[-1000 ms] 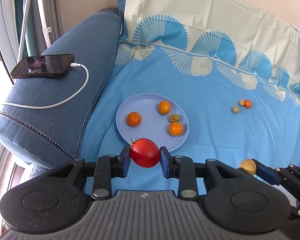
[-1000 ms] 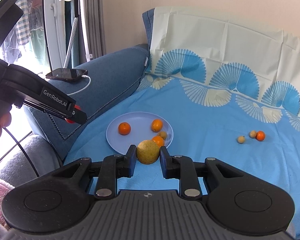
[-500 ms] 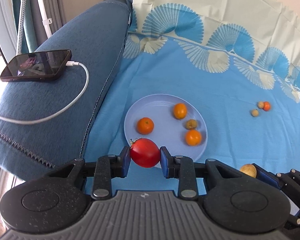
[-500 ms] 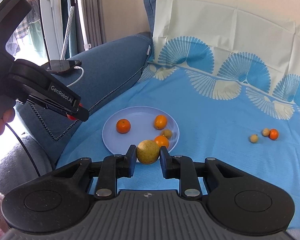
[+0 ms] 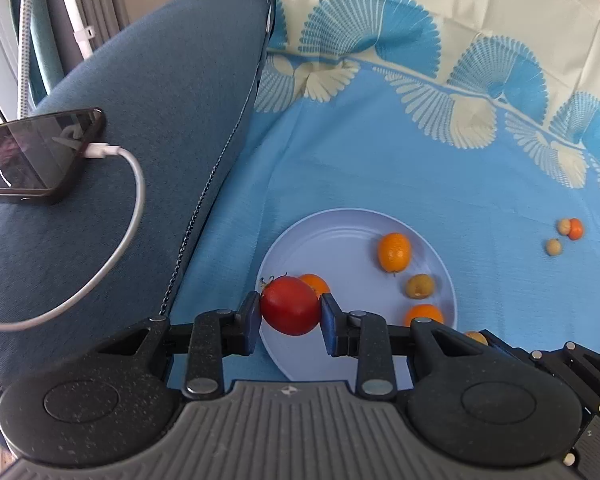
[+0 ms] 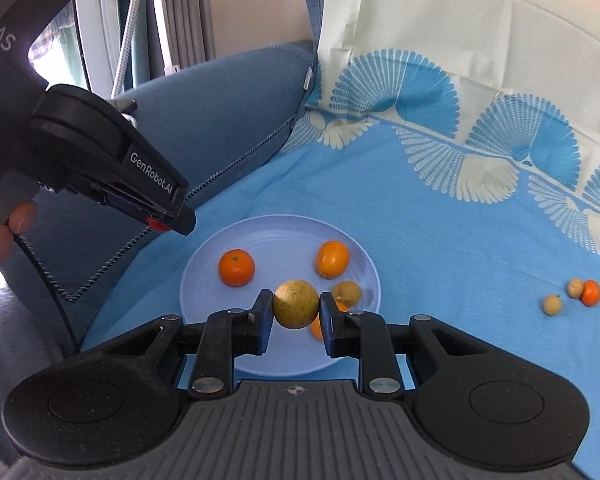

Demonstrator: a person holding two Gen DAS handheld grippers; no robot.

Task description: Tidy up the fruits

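My left gripper [image 5: 289,317] is shut on a red tomato [image 5: 290,306], held just over the near left rim of the pale blue plate [image 5: 340,240]. My right gripper [image 6: 295,312] is shut on a speckled yellow-green fruit [image 6: 295,302] above the plate's [image 6: 284,240] near side. On the plate lie three oranges [image 6: 236,267] [image 6: 332,258] [image 5: 423,314] and a small yellowish fruit [image 6: 348,292]. One orange is half hidden behind the tomato in the left wrist view. The left gripper [image 6: 176,220] also shows at the upper left of the right wrist view.
Three small fruits [image 6: 575,288] lie together on the blue patterned cloth [image 6: 440,240] to the right of the plate. A phone [image 5: 36,156] with a white cable [image 5: 134,200] rests on the blue sofa arm [image 5: 160,80] at left. A hand [image 6: 4,236] holds the left gripper's handle.
Both grippers have moved forward and down toward the plate with their fruits still held. The plate now lies right under the fingertips, and the phone has slid to the left edge.
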